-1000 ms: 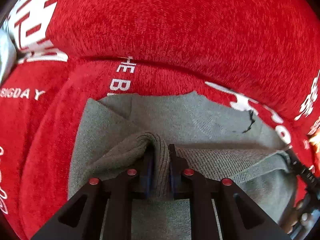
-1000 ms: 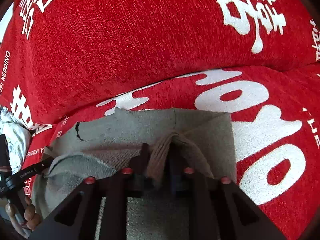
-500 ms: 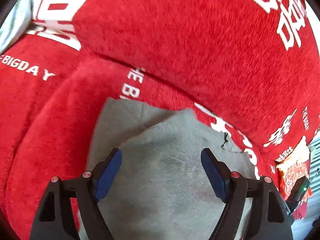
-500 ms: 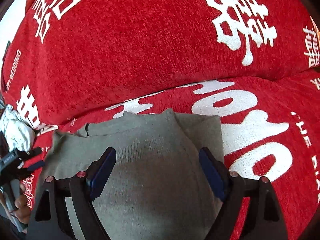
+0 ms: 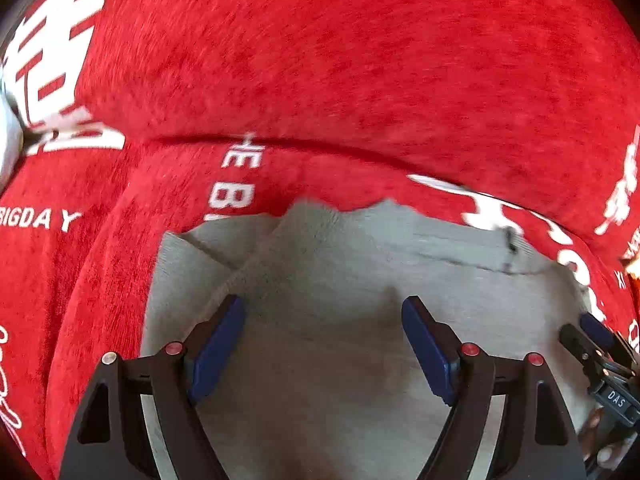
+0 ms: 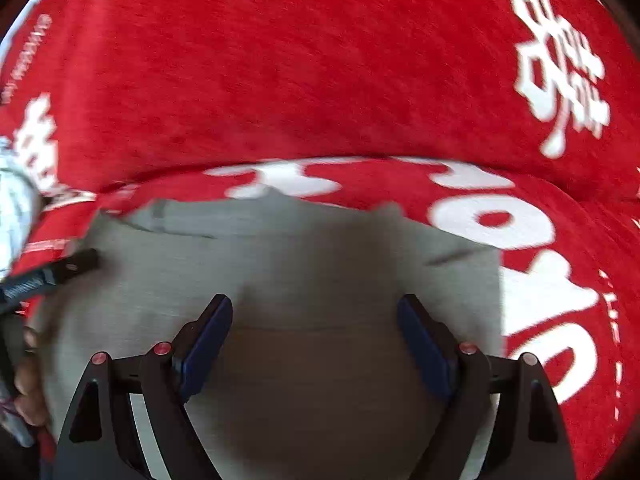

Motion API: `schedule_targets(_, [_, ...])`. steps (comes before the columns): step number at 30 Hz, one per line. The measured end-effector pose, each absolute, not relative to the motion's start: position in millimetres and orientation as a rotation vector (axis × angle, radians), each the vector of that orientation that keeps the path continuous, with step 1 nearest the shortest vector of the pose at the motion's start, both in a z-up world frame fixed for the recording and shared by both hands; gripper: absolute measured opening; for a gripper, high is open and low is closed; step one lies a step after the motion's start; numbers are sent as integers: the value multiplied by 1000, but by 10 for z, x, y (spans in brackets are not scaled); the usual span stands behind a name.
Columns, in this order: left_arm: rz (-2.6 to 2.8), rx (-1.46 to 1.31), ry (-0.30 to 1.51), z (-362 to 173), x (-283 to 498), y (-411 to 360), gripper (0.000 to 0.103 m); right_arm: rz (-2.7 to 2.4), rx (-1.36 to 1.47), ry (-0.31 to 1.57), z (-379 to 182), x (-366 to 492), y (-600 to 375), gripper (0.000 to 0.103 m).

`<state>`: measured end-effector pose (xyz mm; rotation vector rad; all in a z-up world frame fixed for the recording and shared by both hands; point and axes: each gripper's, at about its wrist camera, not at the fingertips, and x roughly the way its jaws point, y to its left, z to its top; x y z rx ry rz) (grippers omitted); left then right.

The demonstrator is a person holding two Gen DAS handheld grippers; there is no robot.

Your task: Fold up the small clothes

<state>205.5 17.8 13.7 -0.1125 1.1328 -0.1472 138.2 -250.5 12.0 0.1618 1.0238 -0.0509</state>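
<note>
Garment (image 5: 340, 320) is lying grey and knitted on the seat of the red cover (image 5: 320, 60), its far edge just short of the crease where seat is meeting backrest. You are holding the left gripper (image 5: 322, 332) above the garment's left part, pointing steeply down, with its blue pads (image 5: 218, 344) standing wide apart and nothing clamped between them; whether the pads are touching the cloth below, you cannot tell from this view. A folded layer is showing at the near-left corner, its ribbed edge running diagonally toward the left pad. You are holding the right gripper (image 6: 314, 332) over the garment's right part in the same way, fingers (image 6: 424, 344) spread wide, only flat knit lying beneath the gap and a faint horizontal line crossing it between the pads. In the left wrist view the right gripper is appearing at the right edge, over the garment's right border; in the right wrist view the left gripper is appearing at the left edge with your hand (image 6: 28, 380) gripping its handle. White lettering is running across the cover on both sides of the garment, and both views are blurring slightly. A pale bundle (image 6: 16, 200) is sitting at the far left edge, too blurred to identify.
</note>
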Motion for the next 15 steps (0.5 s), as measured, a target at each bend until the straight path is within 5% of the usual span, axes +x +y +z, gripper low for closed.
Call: schedule_targets(15, [-161, 90, 970, 460, 956, 29, 82, 17, 117, 912, 353, 627, -2178, 87])
